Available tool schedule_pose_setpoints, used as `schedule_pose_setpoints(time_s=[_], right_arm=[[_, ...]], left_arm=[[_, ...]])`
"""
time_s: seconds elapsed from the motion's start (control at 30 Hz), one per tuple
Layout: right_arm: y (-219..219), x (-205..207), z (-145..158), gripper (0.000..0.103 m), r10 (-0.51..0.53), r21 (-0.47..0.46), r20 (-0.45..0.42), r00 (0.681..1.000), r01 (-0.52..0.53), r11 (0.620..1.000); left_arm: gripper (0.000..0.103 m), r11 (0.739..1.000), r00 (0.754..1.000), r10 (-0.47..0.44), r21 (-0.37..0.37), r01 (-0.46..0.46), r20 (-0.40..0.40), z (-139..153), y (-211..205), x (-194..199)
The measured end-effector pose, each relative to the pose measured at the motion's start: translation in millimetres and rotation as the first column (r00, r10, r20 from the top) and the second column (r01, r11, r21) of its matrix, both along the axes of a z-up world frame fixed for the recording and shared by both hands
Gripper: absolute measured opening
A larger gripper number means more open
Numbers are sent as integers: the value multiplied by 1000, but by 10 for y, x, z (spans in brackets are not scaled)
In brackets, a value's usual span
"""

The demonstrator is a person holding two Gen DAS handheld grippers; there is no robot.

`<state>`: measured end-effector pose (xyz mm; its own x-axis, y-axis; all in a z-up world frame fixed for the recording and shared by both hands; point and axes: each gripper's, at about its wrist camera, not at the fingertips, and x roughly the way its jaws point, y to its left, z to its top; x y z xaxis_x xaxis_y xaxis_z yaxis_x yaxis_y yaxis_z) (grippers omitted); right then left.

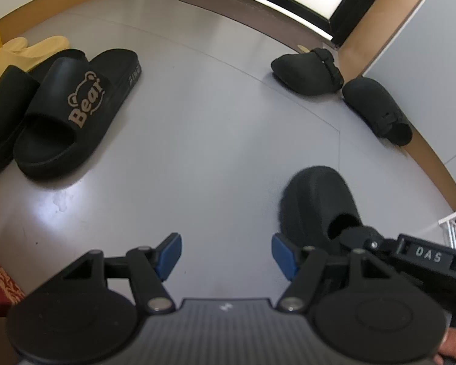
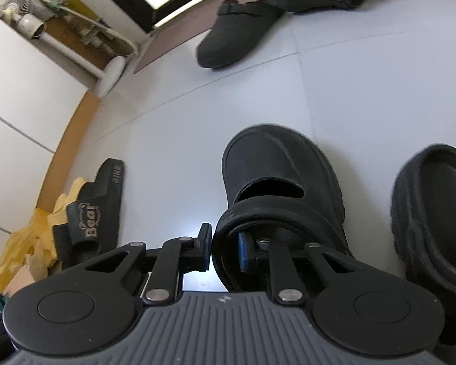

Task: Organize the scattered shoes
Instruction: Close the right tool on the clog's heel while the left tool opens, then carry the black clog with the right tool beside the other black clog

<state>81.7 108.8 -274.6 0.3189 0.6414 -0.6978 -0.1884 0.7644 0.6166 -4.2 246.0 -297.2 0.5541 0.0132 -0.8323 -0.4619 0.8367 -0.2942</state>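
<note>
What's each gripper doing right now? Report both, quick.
Left gripper: open, holding nothing.
Right gripper: fingers shut on the heel strap of the black clog.

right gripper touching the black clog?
Touching. Right wrist view: right gripper is pinched on the black clog's heel strap, one pad on each side.

Two low floor-facing wrist views, shared clog (image 1: 316,203).

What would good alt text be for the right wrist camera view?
The right gripper pinches the heel rim of a chunky black rubber clog on a pale grey tiled floor, one finger inside the shoe and one outside. A matching black clog lies on its side to the right, and a black slide sandal printed "Bear" sits by the left wall.
</note>
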Motion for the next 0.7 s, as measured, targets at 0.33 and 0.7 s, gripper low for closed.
schedule_pose_setpoints(time_s=[0.33, 0.7], right_arm=[[204, -23, 166, 17, 219, 3, 75, 973, -220, 976], [232, 55, 247, 17, 385, -38, 91, 918, -383, 923]], left_arm=[[68, 1000, 1000, 8, -1, -8, 3, 1, 20, -5], [68, 1000, 1000, -3, 0, 3, -1, -6, -9, 2]])
